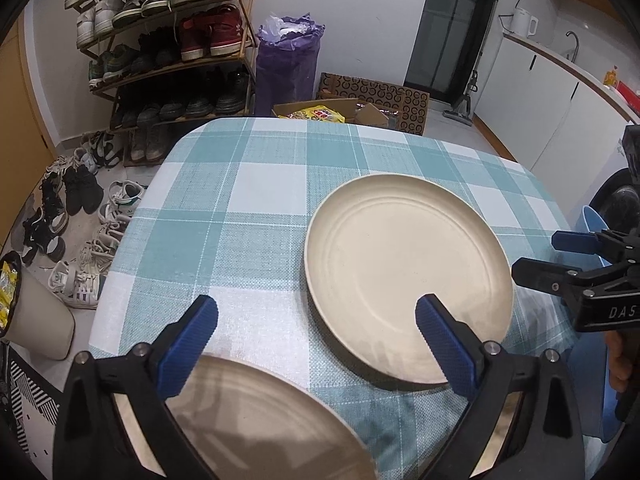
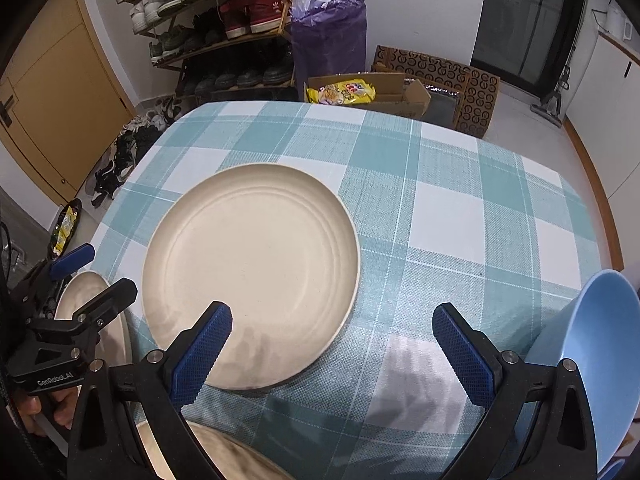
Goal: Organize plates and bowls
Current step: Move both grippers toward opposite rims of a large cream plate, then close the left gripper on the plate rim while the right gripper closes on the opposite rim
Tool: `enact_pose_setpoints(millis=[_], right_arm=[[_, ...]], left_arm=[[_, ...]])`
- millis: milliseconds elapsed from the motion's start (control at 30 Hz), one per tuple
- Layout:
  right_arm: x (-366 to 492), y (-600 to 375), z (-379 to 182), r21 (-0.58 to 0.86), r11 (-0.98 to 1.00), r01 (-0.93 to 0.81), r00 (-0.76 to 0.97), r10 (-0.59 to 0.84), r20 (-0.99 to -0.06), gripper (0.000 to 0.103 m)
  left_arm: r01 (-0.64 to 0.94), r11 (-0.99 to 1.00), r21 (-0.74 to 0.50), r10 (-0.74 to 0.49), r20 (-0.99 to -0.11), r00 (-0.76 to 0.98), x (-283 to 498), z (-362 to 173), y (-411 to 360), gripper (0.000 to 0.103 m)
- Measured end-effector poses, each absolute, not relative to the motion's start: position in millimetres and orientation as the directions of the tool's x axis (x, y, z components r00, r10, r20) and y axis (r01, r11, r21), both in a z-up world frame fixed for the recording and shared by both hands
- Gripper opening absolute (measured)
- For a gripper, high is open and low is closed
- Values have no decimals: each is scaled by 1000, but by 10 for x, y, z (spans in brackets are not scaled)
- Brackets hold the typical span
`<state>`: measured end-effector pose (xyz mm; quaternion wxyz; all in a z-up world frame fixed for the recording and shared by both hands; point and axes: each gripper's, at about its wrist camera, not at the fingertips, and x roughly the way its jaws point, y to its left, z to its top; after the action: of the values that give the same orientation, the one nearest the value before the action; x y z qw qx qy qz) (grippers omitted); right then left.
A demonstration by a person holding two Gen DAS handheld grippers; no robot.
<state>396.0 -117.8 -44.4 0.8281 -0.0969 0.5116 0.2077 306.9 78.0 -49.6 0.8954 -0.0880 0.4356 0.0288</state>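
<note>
Your left tongs (image 1: 316, 320) gape wide, empty, hovering low over bench (image 1: 256, 200) near edge, above cream plate (image 1: 256, 420). Right tongs (image 2: 332, 328) equally wide, empty. Second cream plate (image 2: 252, 268) mid-bench; blue bowl (image 2: 600, 344) at right edge.

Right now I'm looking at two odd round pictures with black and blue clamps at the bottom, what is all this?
Those clamps are handheld grabbing tools, one in each of a person's hands, each carrying a wide-angle camera looking along its fingers. One picture is from the left tool, the other from the right tool. Both are open and hold nothing. On the checked tablecloth lies a large cream plate, another cream plate sits near the left tool, and a blue bowl is at the right edge.
</note>
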Motion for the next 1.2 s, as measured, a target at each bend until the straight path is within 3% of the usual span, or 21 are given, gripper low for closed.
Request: enact_pose_setpoints(millis=[200,300,467,700,800,1067,1200], right_arm=[[4042,-1128,-561,51,901,-431,357,222,-907,97],[4093,-1121,-607,60,904,-423,335,217,-917,96],[4161,-1110,-672,79,905,-417,295,217,-930,83],[4191,-1090,-699,81,902,-423,276,214,-937,73],[4188,-1071,-735,81,899,-430,256,208,-944,59],[4198,-1033,-802,89,893,-441,230,209,-951,52],[4206,-1032,-813,89,892,-442,228,208,-951,40]], left_arm=[[-116,984,-137,-41,-799,599,3130,-552,754,96],[-105,984,-142,-55,-808,586,3168,-585,732,86],[-98,983,-154,-70,-815,576,3195,-625,715,83],[-96,982,-162,-81,-824,560,3221,-667,725,65],[-96,981,-167,-86,-828,554,3223,-687,730,62],[-86,982,-166,-93,-833,545,3232,-706,710,51],[-84,983,-162,-91,-834,544,3233,-707,708,43]])
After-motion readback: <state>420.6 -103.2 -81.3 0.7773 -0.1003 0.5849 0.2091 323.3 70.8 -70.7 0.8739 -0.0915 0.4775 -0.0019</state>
